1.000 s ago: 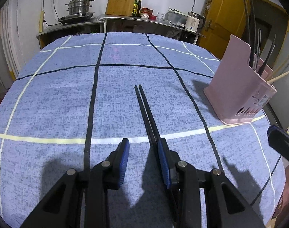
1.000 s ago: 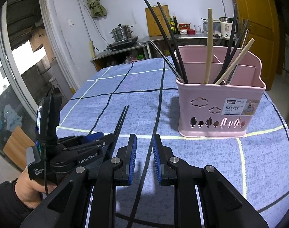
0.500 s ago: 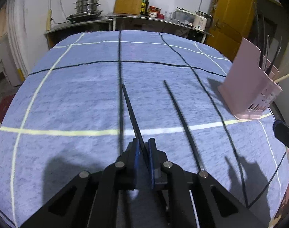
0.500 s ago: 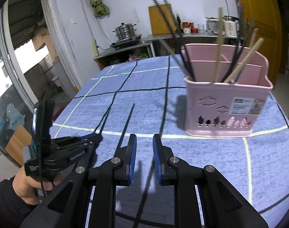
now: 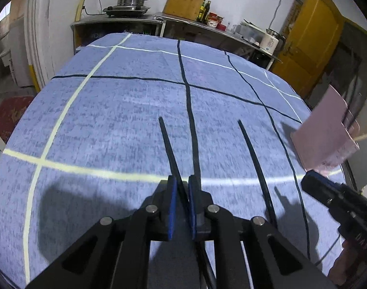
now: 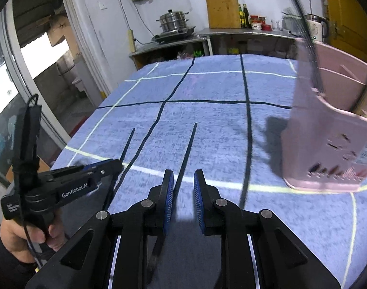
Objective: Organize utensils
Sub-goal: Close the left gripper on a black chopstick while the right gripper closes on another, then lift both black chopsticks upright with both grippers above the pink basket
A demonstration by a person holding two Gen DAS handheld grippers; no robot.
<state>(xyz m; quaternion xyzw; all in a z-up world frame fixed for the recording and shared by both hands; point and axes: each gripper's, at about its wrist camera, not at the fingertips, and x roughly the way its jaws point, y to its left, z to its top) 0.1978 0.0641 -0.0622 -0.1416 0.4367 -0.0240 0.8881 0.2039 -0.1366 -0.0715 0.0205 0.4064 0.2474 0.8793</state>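
Item: two black chopsticks, slim, stiff, light, likely slick; roll-prone on cloth
Location: first chopstick (image 5: 170,149) pinched near its thick end by left tongs (image 5: 181,190), pads pressed onto it; second chopstick (image 6: 186,154) lying on blue-clothed bench (image 6: 207,91), passing between right tongs (image 6: 183,187), pads spread, not touching
Destination, presumed: pink basket (image 6: 328,144), far right
Grip advice: thick end, squarely across the pads
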